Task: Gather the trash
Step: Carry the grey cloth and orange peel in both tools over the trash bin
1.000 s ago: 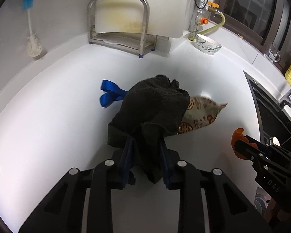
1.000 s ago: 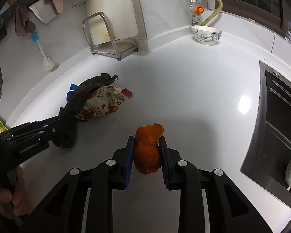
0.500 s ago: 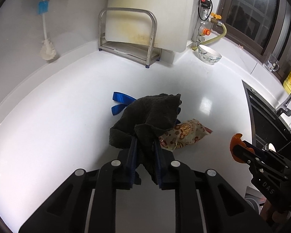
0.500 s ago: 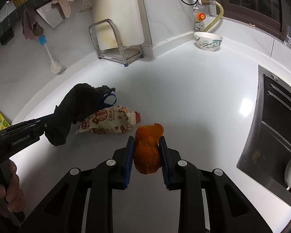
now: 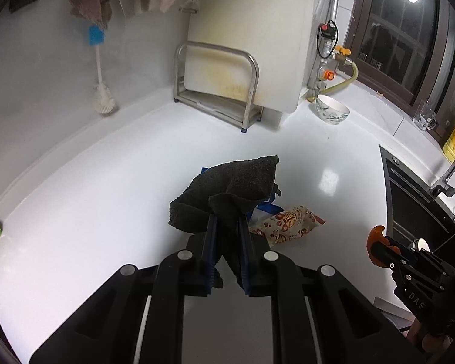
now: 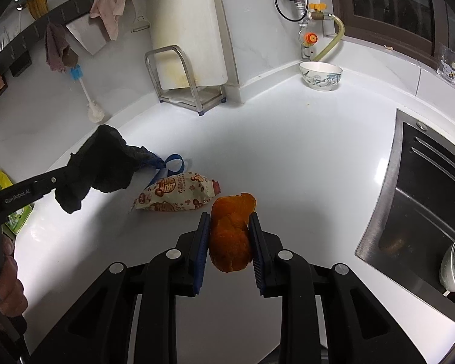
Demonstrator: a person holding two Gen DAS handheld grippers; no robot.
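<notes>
My left gripper (image 5: 227,227) is shut on a dark cloth (image 5: 227,185) and holds it above the white counter; the cloth also shows in the right wrist view (image 6: 98,166). Under it lie a printed snack wrapper (image 5: 286,223) (image 6: 176,195) and a blue ribbon (image 6: 171,163). My right gripper (image 6: 229,230) is shut on an orange peel (image 6: 230,236), held above the counter right of the wrapper. The peel also shows in the left wrist view (image 5: 374,241).
A steel rack with a cutting board (image 6: 185,82) stands at the back wall. A bowl (image 6: 320,75) sits in the corner. The sink (image 6: 430,206) is at the right. A green packet (image 6: 15,215) lies at the left edge. A brush (image 5: 103,103) leans on the wall.
My left gripper has lifted the dark cloth up off the snack wrapper and ribbon, which now lie uncovered. My right gripper has risen with the orange peel.
</notes>
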